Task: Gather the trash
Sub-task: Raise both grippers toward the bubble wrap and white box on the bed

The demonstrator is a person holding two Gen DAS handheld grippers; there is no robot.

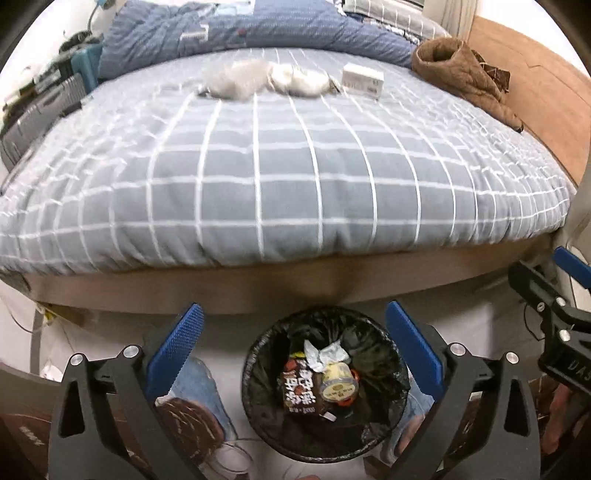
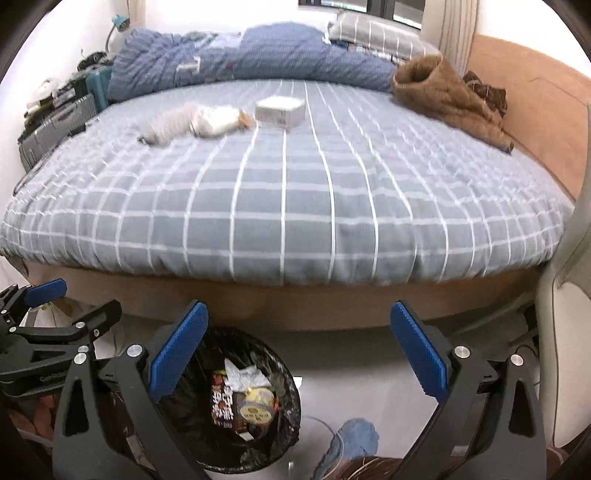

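Black plastic lines the round trash bin [image 1: 325,384] standing on the pale floor just in front of the foot edge of the bed [image 1: 280,177]. Inside the bin lie a dark red snack wrapper with white lettering [image 1: 297,387], a yellow-lidded round cup [image 1: 338,382] touching it, and a crumpled white paper scrap [image 1: 325,354] above both.

The left gripper [image 1: 295,350], with blue ribbed pads on black arms, hangs over the bin with its jaws spread wide and nothing between them. The right gripper [image 2: 299,354] is also spread wide and empty, beside the bin and over bare floor; the bin sits under its left finger.

On the grey bedcover with a white grid, near the far edge, a blurred grey-white fluffy bundle [image 1: 236,79] lies touching a pale crumpled bag [image 1: 299,81], and a small white rectangular carton [image 1: 362,79] sits just beside them. A brown quilted garment [image 1: 461,70] is heaped at the far right corner, and a blue striped duvet [image 1: 258,33] is bunched along the head end.
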